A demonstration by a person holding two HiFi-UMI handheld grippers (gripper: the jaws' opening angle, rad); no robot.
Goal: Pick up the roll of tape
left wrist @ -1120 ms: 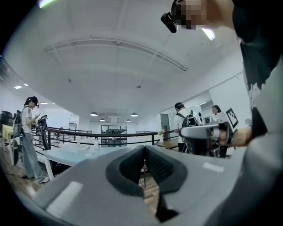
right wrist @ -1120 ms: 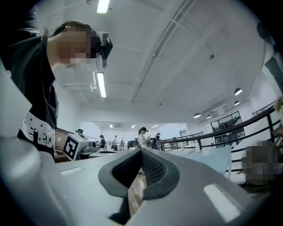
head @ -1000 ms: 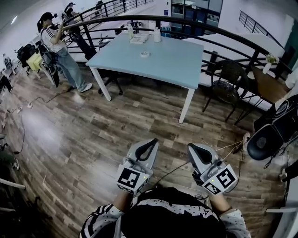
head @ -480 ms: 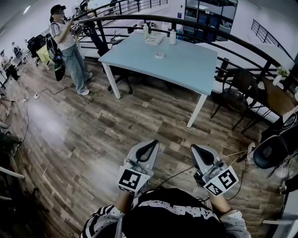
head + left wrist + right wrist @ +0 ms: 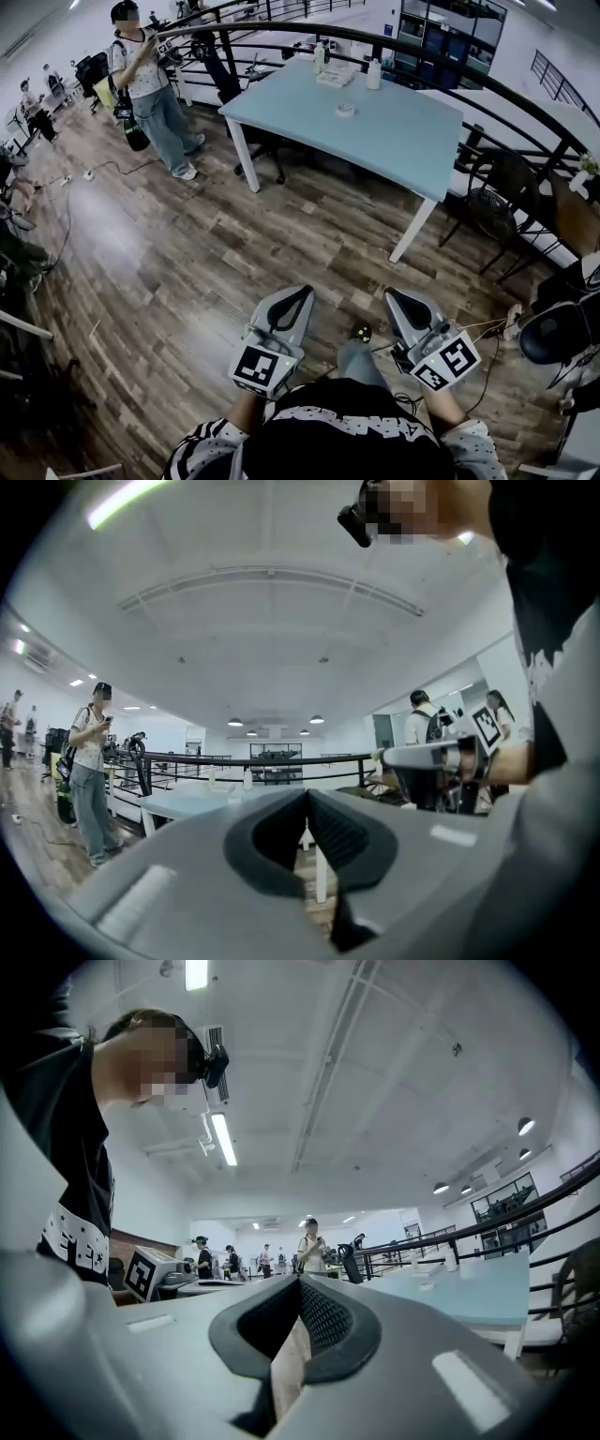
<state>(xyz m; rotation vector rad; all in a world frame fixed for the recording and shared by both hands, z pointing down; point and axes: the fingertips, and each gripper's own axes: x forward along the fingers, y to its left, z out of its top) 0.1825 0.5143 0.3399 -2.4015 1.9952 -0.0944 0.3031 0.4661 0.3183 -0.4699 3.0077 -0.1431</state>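
Note:
The roll of tape (image 5: pixel 346 110), small and pale, lies on the light blue table (image 5: pixel 412 141) far ahead of me across the wooden floor. Both grippers are held low in front of my body, well short of the table. My left gripper (image 5: pixel 298 292) has its jaws together with nothing between them. My right gripper (image 5: pixel 394 296) is shut and empty too. In the left gripper view the jaws of the left gripper (image 5: pixel 307 794) meet at the tips, with the table (image 5: pixel 187 803) beyond. The right gripper view shows the right gripper (image 5: pixel 300 1283) and the table (image 5: pixel 469 1297) at the right.
Bottles (image 5: pixel 374 73) and a flat white item (image 5: pixel 333 79) stand at the table's far end. A person (image 5: pixel 155 89) stands left of the table. A black railing (image 5: pixel 469 70) runs behind it. Dark chairs (image 5: pixel 497 202) and a black seat (image 5: pixel 558 333) stand at the right.
The table has come closer and shifted right in the head view. My knee now shows between the grippers. Both grippers stay shut.

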